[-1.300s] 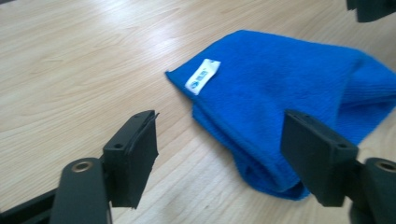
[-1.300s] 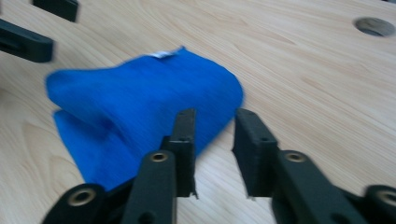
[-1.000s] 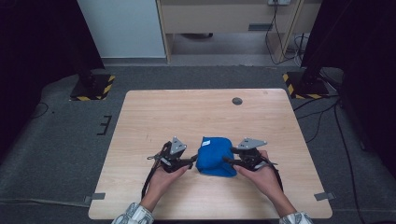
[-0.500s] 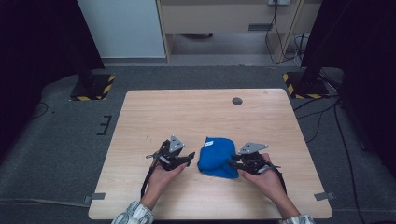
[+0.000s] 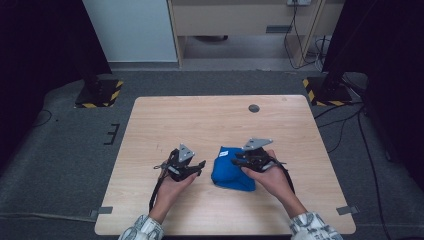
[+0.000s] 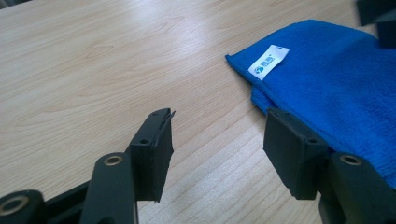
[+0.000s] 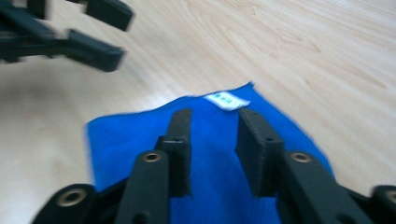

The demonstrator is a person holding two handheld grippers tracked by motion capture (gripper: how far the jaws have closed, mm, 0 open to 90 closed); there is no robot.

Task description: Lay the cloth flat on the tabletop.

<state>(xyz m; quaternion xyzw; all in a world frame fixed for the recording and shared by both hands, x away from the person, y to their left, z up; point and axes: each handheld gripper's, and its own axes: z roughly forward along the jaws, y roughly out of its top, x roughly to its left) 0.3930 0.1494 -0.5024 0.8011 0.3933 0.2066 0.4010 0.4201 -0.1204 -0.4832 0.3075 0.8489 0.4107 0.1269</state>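
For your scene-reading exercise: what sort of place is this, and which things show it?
Probably a lab recording bay: a lone wooden table on grey carpet, hazard-striped stand bases at its far corners, and cables trailing over the floor.

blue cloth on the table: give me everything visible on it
The blue cloth is a bright blue, fine-piled fabric, like microfibre, folded into a rumpled bundle with layered edges. A small white label with a blue-green mark is sewn near one corner. It lies on the wooden table, near the front edge, right of centre. The right gripper is above it, jaws apart, no clear pinch; the left gripper sits beside its edge, jaws open.
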